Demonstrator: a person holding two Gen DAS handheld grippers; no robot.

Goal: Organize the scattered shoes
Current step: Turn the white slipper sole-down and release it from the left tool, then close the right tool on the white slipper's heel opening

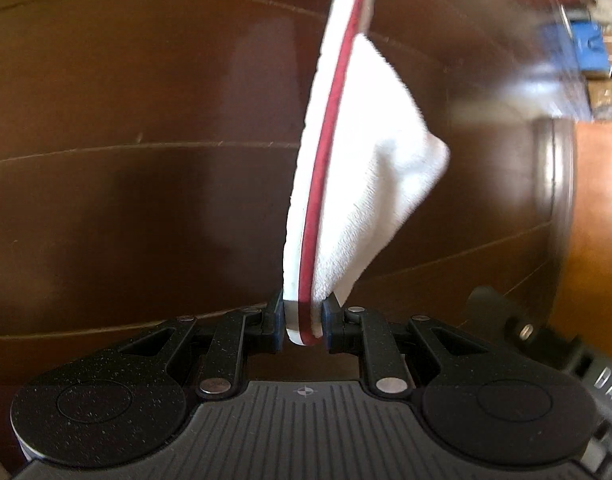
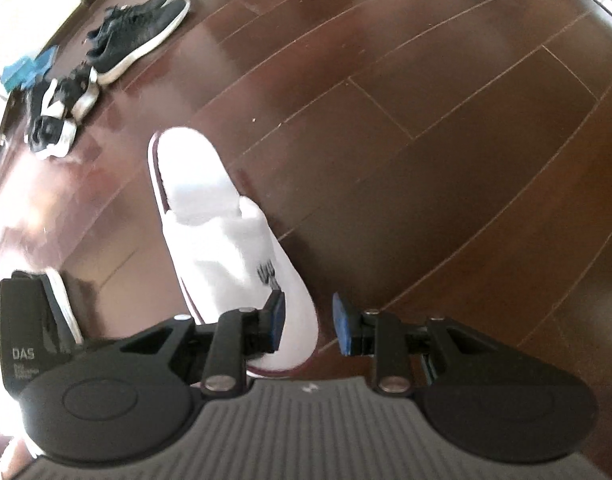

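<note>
In the left wrist view my left gripper [image 1: 303, 326] is shut on the heel edge of a white slipper [image 1: 357, 152] with a dark red sole stripe; the slipper hangs on edge above the wooden floor. In the right wrist view a second white slipper [image 2: 222, 236] with dark red trim lies flat on the floor. My right gripper [image 2: 309, 326] stands open just above that slipper's toe end, and its left finger [image 2: 276, 322] overlaps the slipper. A pair of black sneakers [image 2: 138, 32] and a black-and-white pair [image 2: 60, 108] lie at the far left.
Dark wooden floorboards [image 2: 445, 120] fill both views. A blue item [image 2: 26, 70] lies by the wall at the left. The other gripper's black body [image 2: 22, 328] and a white-soled shoe [image 2: 64, 300] show at the left edge. Blurred boxes [image 1: 585, 40] sit at the upper right.
</note>
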